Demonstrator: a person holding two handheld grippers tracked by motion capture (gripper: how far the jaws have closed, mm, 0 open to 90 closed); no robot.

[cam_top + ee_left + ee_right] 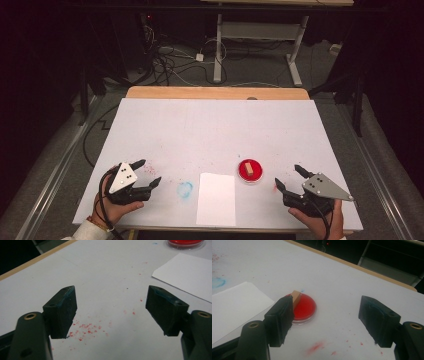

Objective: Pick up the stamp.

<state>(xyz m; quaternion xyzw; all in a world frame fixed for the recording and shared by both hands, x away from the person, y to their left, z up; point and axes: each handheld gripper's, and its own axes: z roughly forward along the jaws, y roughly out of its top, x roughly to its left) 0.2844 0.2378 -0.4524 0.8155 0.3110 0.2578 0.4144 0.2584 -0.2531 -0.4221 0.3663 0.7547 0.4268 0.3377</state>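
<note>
On the white table [215, 125], the round red ink pad [250, 171] carries a small tan wooden block [247, 169], at ten o'clock from the right gripper [288, 177], whose jaws stand apart, empty. At nine o'clock of the pad lies a white paper sheet [216, 198]. The left gripper [149, 172] is spread wide, holding nothing.
</note>
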